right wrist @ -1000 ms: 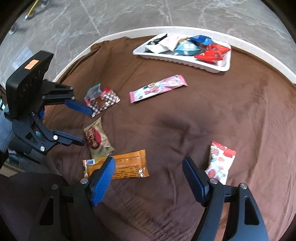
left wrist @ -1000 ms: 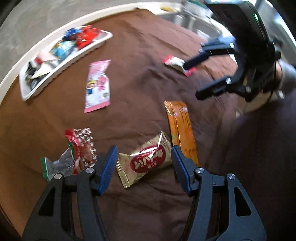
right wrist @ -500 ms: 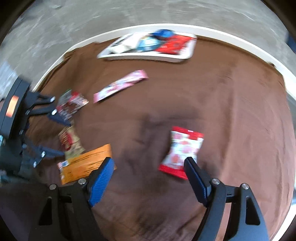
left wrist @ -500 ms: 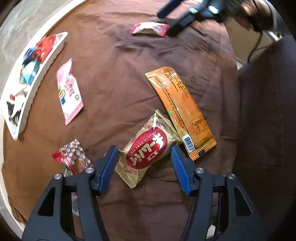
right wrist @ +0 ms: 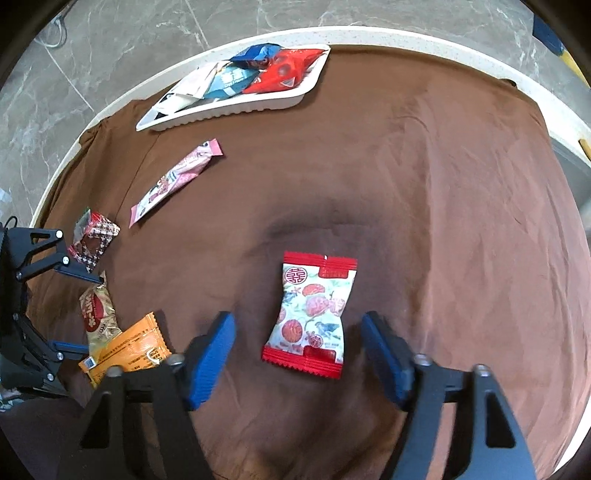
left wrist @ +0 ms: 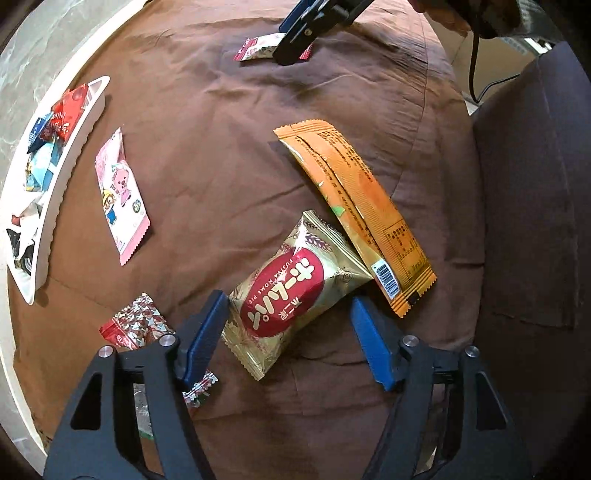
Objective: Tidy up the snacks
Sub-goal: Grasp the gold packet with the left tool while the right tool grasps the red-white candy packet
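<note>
A gold snack pack with a red oval label (left wrist: 291, 295) lies on the brown cloth between the blue fingers of my left gripper (left wrist: 290, 332). Its jaws are opening and the pads do not press the pack. A red-and-white flowered pack (right wrist: 314, 310) lies between the fingers of my right gripper (right wrist: 299, 354). Those jaws are closing, with a gap still on both sides. An orange bar pack (left wrist: 354, 218) touches the gold pack's far end. Further off, a white tray (right wrist: 229, 110) holds several snacks.
A pink cartoon pack (left wrist: 120, 195) and a red checkered pack (left wrist: 136, 325) lie loose on the cloth (right wrist: 424, 184). The round white table edge (right wrist: 406, 33) runs behind the tray above a grey marble floor. A dark seat (left wrist: 535, 221) borders the cloth.
My left gripper sank and rolled over the gold pack, and its jaws widened. My right gripper moved across to the red-and-white pack, which now sits between its narrowing jaws.
</note>
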`<state>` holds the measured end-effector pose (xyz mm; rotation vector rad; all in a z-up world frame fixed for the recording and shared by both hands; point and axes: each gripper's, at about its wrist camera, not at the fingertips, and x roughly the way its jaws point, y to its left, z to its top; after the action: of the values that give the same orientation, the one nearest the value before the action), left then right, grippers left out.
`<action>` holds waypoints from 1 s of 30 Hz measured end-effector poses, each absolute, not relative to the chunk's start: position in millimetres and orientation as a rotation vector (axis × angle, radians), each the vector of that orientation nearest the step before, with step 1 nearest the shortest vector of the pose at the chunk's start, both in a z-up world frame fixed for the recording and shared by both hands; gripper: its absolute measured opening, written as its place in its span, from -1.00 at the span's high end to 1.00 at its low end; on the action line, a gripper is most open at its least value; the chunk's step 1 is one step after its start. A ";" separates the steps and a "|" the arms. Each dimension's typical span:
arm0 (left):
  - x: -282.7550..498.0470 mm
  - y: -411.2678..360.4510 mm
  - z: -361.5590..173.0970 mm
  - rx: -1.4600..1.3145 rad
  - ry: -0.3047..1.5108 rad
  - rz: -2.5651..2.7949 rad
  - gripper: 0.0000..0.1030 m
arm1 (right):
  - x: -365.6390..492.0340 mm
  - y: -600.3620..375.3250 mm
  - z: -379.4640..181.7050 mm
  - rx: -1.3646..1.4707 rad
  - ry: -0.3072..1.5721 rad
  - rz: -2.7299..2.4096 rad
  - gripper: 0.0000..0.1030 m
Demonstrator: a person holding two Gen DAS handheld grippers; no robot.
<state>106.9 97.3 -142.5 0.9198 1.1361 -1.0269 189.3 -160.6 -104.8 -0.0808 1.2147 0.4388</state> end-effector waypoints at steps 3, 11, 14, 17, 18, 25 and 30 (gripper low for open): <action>110.0 100.5 -141.2 0.900 1.137 -1.019 -0.32 | 188.8 -157.9 -104.9 -0.121 1.197 0.419 -0.03; 108.9 111.8 -137.9 0.833 1.125 -1.033 -0.05 | 191.5 -166.4 -104.8 -0.084 1.191 0.427 0.21; 113.9 116.7 -132.7 0.776 1.128 -1.024 0.26 | 193.5 -176.5 -104.3 0.003 1.204 0.443 0.21; 124.9 126.3 -129.6 0.703 1.147 -1.020 0.36 | 194.8 -184.8 -104.5 0.084 1.216 0.452 0.21; 127.4 128.7 -128.6 0.678 1.160 -1.023 0.37 | 195.1 -187.7 -104.2 0.113 1.219 0.454 0.21; 138.4 143.5 -120.6 0.569 1.197 -1.008 0.39 | 194.5 -194.2 -101.3 0.212 1.229 0.483 0.21; 146.2 149.5 -115.2 0.461 1.213 -0.989 0.40 | 196.3 -193.3 -101.9 0.280 1.239 0.513 0.21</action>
<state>146.2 149.5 -115.2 0.4605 1.2127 -0.9894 196.3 -193.3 -101.9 0.2796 1.2386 0.5130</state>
